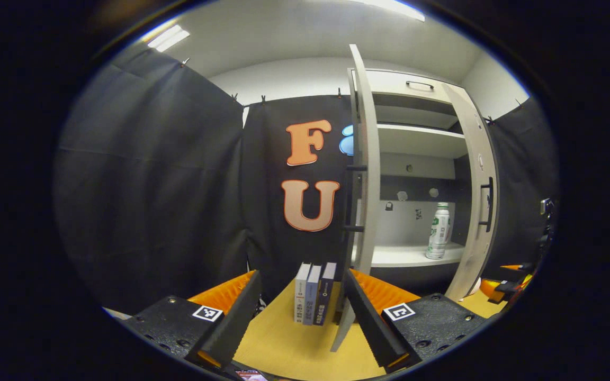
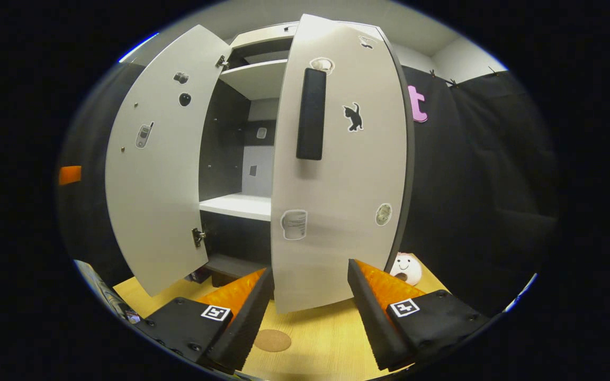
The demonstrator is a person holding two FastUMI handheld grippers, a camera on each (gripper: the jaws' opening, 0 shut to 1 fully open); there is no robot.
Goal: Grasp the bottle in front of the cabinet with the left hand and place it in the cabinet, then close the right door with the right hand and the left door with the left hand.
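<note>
Ahead of the released left hand-held gripper point(image 1: 301, 312), three books point(image 1: 314, 292) stand beside the left door point(image 1: 366, 174); the right hand-held gripper point(image 2: 310, 307), also released, faces the right door point(image 2: 339, 174).

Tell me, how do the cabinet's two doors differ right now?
In the right gripper view, the right door faces the camera with its outer side, showing a dark handle and a cat sticker; the left door shows its inner face, with hinges. The right door sits just beyond the right gripper, while the left door stands off to the side. Both are pale, tall and open, with the bottle already on the shelf.
</note>
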